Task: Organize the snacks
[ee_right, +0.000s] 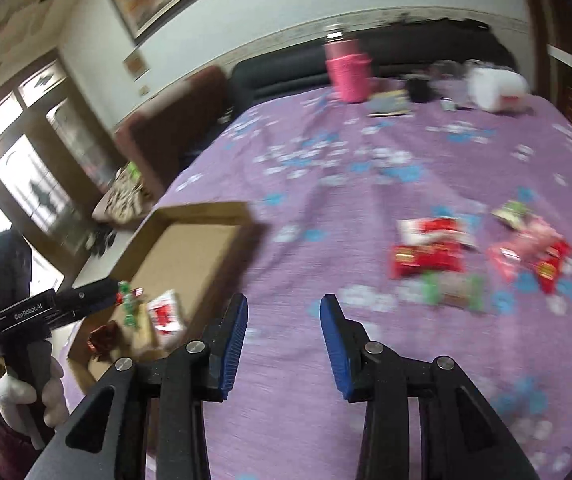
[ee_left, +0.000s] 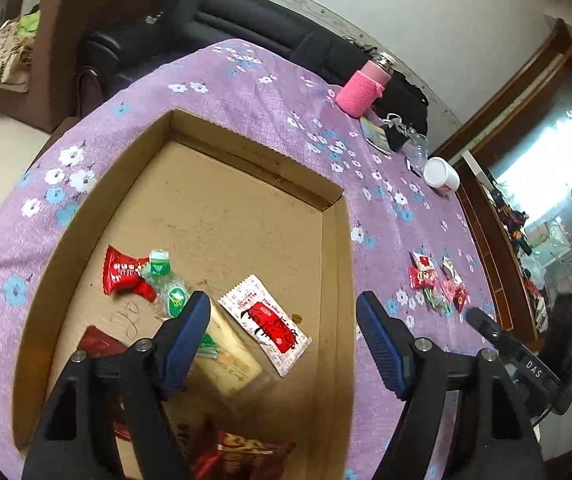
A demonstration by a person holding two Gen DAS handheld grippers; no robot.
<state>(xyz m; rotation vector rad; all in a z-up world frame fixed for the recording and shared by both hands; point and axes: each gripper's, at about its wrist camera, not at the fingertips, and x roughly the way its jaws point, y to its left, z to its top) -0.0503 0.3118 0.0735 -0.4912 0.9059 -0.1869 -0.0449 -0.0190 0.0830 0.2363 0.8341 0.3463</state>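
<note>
Purple flowered cloth covers the surface [ee_left: 246, 92], with a dark sofa [ee_left: 222, 12] behind it. From the left wrist view, the left tool [ee_left: 284, 314] stands spread and empty above a cardboard box [ee_left: 337, 264] that holds a white-red packet [ee_left: 266, 322], a red wrapper [ee_left: 120, 272] and a green candy [ee_left: 166, 282]. More snacks [ee_left: 437, 284] lie near the surface's right edge. From the blurred right wrist view, the right tool [ee_right: 284, 308] is partly spread, pinching nothing, with loose snacks [ee_right: 429, 254] ahead on the cloth, right of the box [ee_right: 190, 240].

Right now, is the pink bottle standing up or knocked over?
Standing up. The pink bottle sits on its base on the purple cloth, with its silver cap on top.
</note>
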